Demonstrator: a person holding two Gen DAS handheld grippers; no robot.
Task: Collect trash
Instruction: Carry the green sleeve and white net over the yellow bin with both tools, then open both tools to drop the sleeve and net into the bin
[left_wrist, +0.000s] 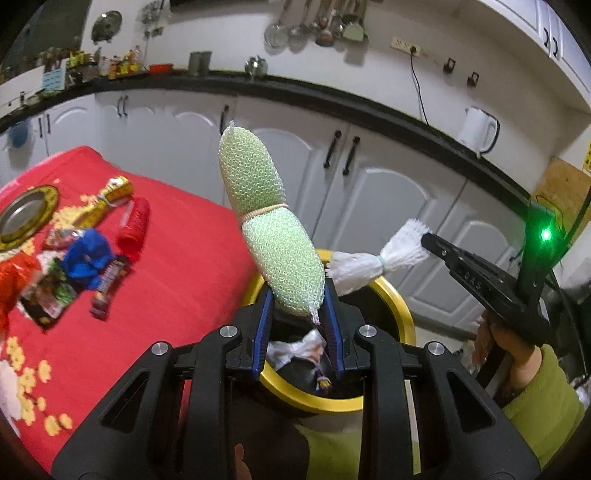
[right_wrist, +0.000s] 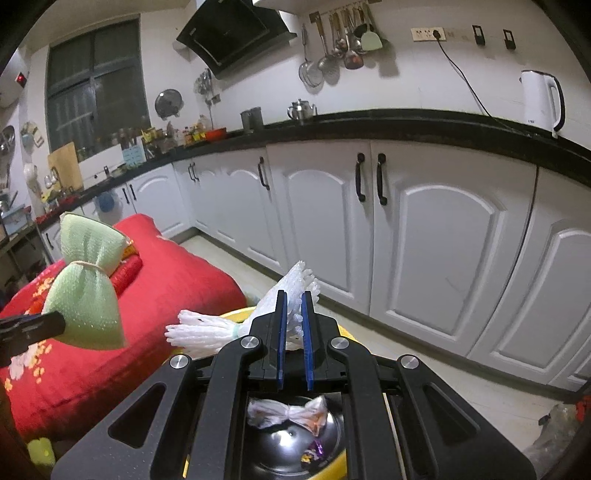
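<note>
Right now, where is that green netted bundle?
The green netted bundle is clamped at its lower end in the left gripper, sticking up over the yellow-rimmed bin, just right of the red table.

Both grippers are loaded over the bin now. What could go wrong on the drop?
The green foam net is pinched only at its lower tip by the left gripper and leans toward the red table, so it may fall outside the yellow-rimmed bin. The white foam net in the right gripper hangs across the rim and could catch there.
</note>
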